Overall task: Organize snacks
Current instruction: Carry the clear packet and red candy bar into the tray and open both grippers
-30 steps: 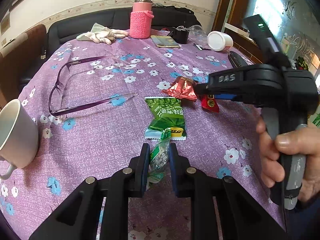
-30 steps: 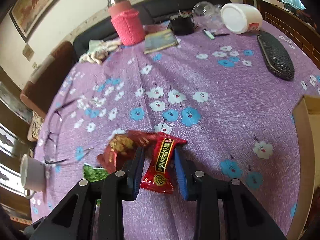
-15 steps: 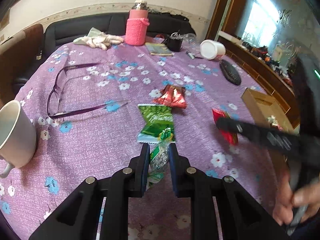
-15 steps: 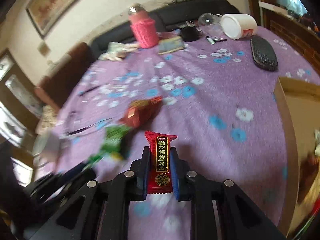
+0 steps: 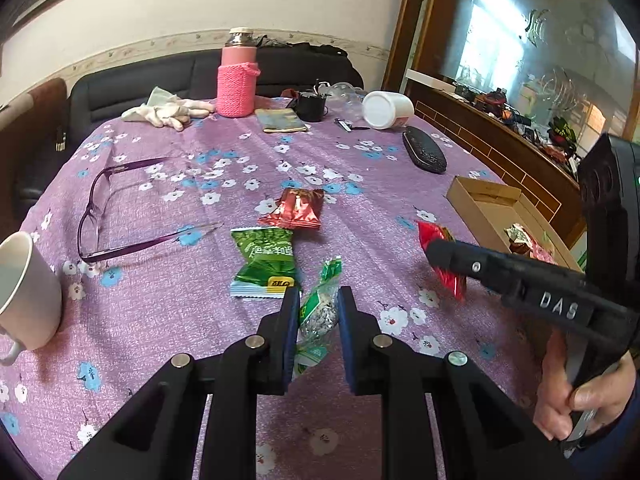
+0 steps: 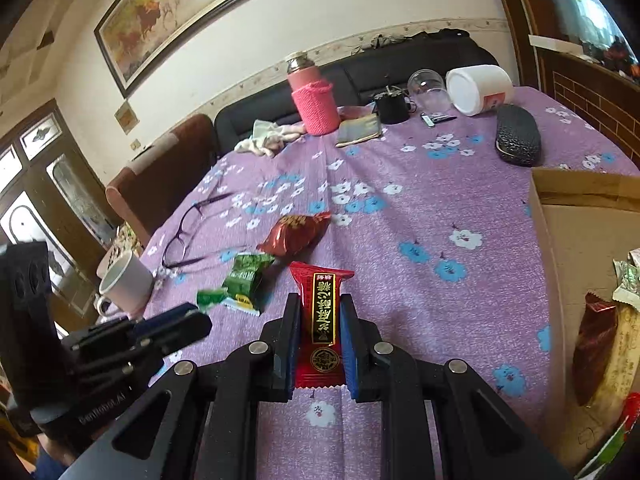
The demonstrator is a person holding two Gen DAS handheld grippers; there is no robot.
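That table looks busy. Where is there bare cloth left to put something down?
Bare cloth runs between the red foil snack and the cardboard box, and up to the glasses case. There is more between the white mug and the green snack pack. The far edge is crowded around the pink bottle, and purple glasses fill the left middle.

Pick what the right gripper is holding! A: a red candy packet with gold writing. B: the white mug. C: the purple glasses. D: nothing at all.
A: the right gripper is shut on the red candy packet, which stands upright between its fingers, lifted off the purple tablecloth.
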